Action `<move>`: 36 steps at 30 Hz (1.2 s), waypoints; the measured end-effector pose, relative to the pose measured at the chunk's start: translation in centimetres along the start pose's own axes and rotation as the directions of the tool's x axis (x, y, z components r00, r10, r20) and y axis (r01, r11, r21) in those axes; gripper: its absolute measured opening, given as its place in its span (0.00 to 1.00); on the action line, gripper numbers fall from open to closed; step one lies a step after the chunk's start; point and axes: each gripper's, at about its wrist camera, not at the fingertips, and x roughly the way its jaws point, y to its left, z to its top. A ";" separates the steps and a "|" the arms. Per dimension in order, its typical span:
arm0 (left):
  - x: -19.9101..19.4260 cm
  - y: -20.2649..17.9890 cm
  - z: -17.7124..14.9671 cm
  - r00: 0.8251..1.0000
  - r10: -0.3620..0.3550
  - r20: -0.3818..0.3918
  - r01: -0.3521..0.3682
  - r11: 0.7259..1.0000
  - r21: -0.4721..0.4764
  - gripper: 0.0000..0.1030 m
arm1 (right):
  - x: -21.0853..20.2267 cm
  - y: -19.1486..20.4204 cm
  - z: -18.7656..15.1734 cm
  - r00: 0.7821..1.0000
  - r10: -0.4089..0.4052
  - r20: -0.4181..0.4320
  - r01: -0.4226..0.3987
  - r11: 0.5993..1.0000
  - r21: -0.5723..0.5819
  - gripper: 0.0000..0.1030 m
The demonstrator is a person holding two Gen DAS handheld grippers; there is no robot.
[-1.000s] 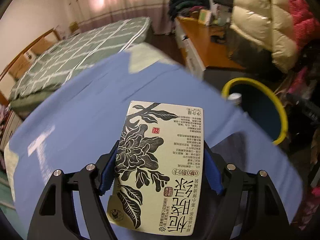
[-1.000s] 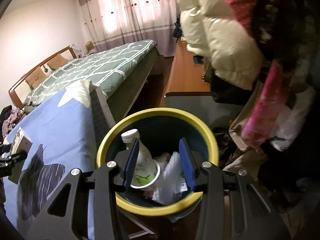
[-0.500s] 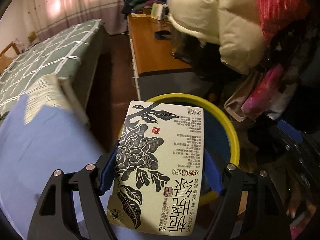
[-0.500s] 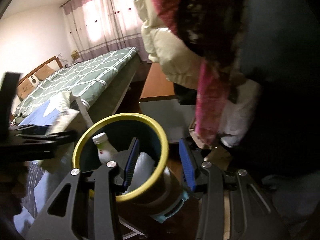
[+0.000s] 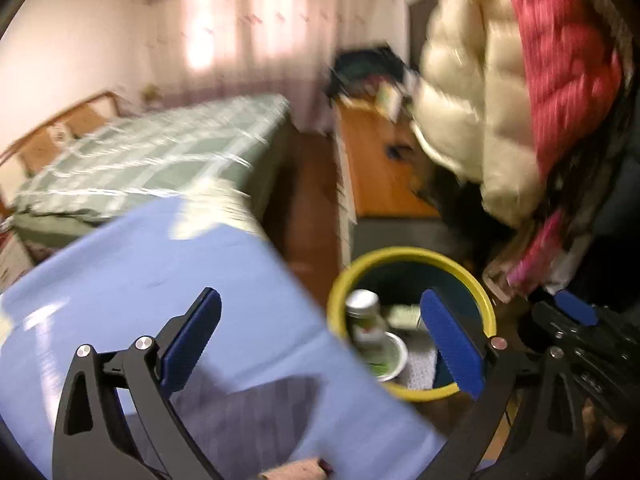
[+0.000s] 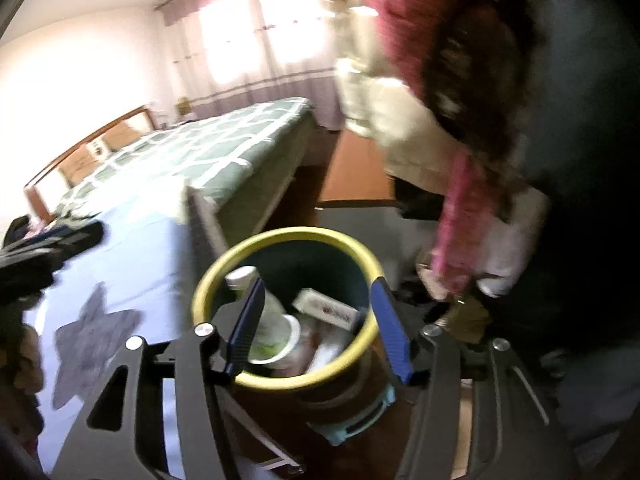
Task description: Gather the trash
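Note:
The yellow-rimmed trash bin [image 5: 412, 251] stands beside the blue-clothed table [image 5: 140, 280]. Inside it lie a white bottle [image 6: 244, 276], a paper cup [image 6: 280, 336] and the cream tea box [image 6: 326, 306]. My left gripper [image 5: 320, 300] is opening wide above the table's corner, with nothing between its blue pads [image 5: 192, 328]. My right gripper [image 6: 318, 286] hovers over the bin [image 6: 280, 236], its jaws opening and nothing pressed between them. The left gripper [image 6: 44, 248] also shows at the left of the right wrist view.
Puffy cream and red coats [image 5: 500, 100] hang right above the bin. A wooden desk [image 5: 380, 172] and a green checked bed [image 5: 160, 160] lie beyond. A small brownish object [image 5: 296, 474] lies on the cloth at the bottom edge.
The left gripper let go of the tea box, which now lies in the bin, and its jaws spread wide as it swung back toward the table. The right jaws widened over the bin.

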 end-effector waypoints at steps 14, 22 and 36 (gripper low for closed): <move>-23.3 15.2 -10.6 0.906 0.406 0.119 -0.349 0.877 -0.331 0.95 | -7.3 9.4 0.0 0.979 0.181 0.090 -0.160 0.966 -0.202 0.59; -30.0 17.1 -15.7 0.847 0.519 0.115 -0.433 0.800 -0.415 0.95 | -10.7 9.9 -0.9 0.974 0.188 0.130 -0.154 0.961 -0.230 0.61; -31.1 16.0 -16.3 0.840 0.531 0.113 -0.445 0.793 -0.415 0.95 | -11.9 10.3 -1.5 0.965 0.222 0.139 -0.186 0.955 -0.231 0.62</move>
